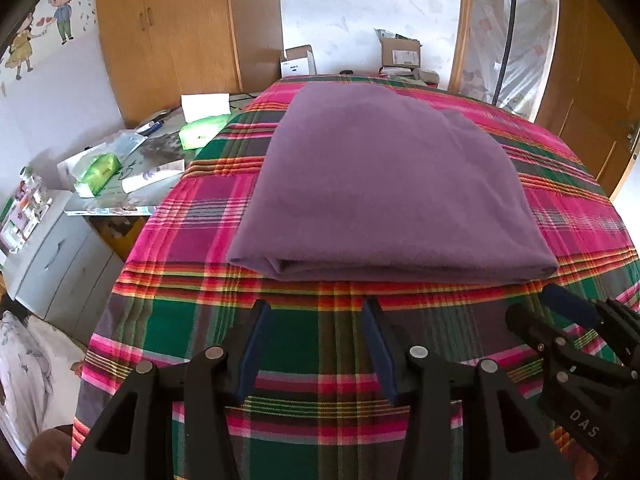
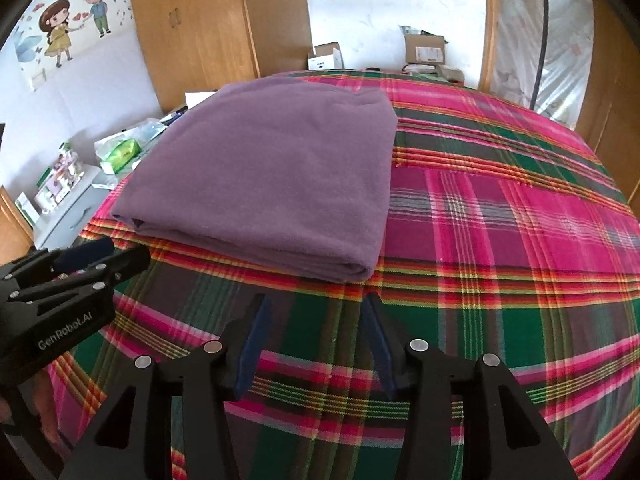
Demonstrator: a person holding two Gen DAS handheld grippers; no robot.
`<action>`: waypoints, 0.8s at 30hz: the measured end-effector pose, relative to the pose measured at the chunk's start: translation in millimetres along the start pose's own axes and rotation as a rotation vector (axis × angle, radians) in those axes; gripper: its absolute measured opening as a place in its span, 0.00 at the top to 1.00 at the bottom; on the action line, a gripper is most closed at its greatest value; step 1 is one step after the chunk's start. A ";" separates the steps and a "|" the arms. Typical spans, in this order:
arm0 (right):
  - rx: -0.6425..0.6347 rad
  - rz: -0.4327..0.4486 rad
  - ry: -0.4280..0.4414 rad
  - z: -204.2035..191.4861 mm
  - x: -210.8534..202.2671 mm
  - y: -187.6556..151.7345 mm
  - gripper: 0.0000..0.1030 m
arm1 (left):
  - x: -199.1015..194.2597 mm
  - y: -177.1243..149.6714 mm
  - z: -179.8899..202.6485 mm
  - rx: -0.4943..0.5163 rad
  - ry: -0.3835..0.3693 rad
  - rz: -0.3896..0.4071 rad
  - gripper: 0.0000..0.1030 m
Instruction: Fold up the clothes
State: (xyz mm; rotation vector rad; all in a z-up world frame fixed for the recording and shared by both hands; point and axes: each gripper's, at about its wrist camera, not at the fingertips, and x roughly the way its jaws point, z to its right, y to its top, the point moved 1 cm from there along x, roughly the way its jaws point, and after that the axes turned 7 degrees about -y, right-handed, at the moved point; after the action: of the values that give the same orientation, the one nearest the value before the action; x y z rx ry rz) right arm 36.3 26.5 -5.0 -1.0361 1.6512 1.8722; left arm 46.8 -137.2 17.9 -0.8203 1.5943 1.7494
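Note:
A purple garment (image 1: 384,184) lies folded into a flat rectangle on the plaid bed cover (image 1: 320,400), its thick folded edge toward me. In the left wrist view my left gripper (image 1: 318,308) hovers just short of that edge, open, with only plaid between its blue pads. My right gripper (image 1: 556,308) shows at the lower right of that view. In the right wrist view the garment (image 2: 272,184) sits up and left, and my right gripper (image 2: 316,304) is open near its front right corner, holding nothing. My left gripper (image 2: 104,256) enters from the left, near the garment's front left corner.
A cluttered side table (image 1: 120,168) with green tissue packs (image 1: 100,172) stands left of the bed, beside a wooden wardrobe (image 1: 180,32). Cardboard boxes (image 1: 400,54) sit beyond the bed's far edge. A wooden door (image 1: 592,92) is at the right.

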 end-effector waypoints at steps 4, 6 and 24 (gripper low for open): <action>-0.003 -0.004 -0.013 -1.6 3.0 1.7 0.48 | 4.8 0.2 -0.3 -0.007 -0.009 -0.005 0.54; -0.005 -0.006 -0.024 -2.5 4.3 2.6 0.48 | 7.9 0.2 -0.6 -0.005 -0.003 -0.013 0.54; 0.028 -0.023 -0.154 1.3 16.6 9.5 0.34 | 16.8 5.1 -9.5 -0.026 0.000 0.015 0.43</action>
State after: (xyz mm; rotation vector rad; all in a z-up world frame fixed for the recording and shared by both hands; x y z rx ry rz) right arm 18.5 23.4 -11.7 -0.8727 1.5668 1.8590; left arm 32.8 -146.4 7.0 -0.8221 1.5848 1.7845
